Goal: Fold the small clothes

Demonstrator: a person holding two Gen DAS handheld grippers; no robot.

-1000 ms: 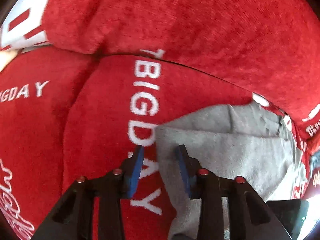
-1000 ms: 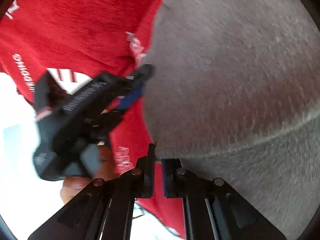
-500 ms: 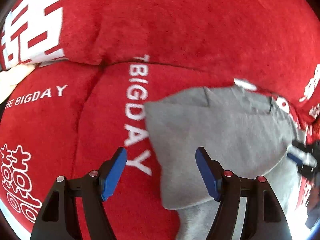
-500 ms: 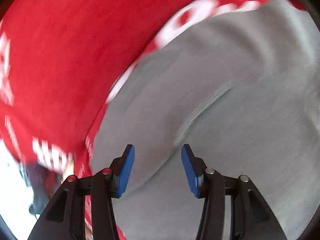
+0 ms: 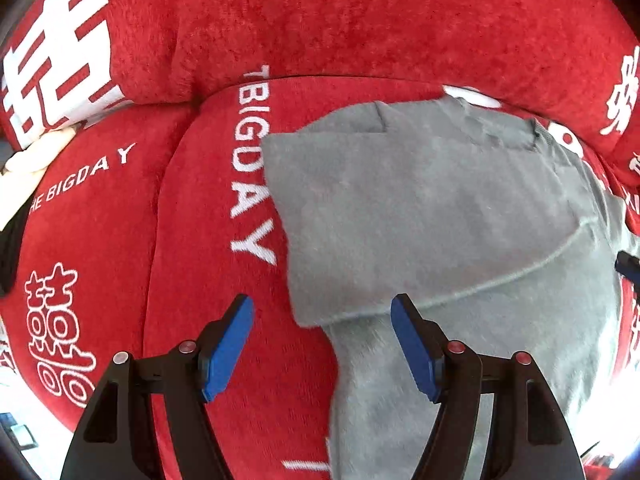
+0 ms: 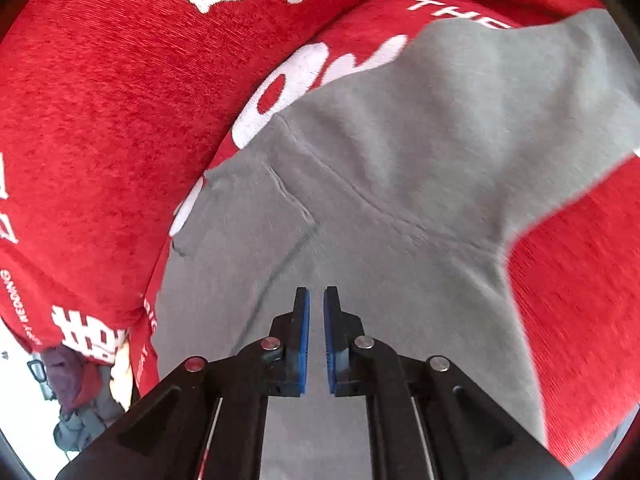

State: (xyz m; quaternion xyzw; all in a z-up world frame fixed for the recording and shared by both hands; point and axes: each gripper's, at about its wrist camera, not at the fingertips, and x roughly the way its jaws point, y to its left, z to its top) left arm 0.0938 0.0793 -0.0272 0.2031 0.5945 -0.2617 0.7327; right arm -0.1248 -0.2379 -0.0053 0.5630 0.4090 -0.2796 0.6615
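A small grey garment [image 5: 432, 216] lies on the red sofa seat, with one layer folded over and its hemmed edge running across the lower part. My left gripper [image 5: 322, 312] hovers above the garment's lower left corner, open wide with nothing between the blue pads. In the right wrist view the same grey garment [image 6: 400, 168] spreads out, showing a seam and a pocket-like stitched flap. My right gripper [image 6: 316, 292] hangs over its middle, shut to a thin slit and holding nothing. One dark fingertip [image 5: 629, 267] of it shows at the right edge of the left wrist view.
Red sofa cushions [image 5: 360, 20] with white lettering surround the garment; a seam [image 5: 160, 208] splits the seat cushions. A pale cloth [image 5: 28, 164] lies at the far left. Beyond the sofa's edge, a bundle of clothes or a bag [image 6: 76, 392] sits on the bright floor.
Both grippers let go of the grey garment. The left one opened wide and drew back and up. The right one swung across over the garment, opened, then shut with nothing in it.
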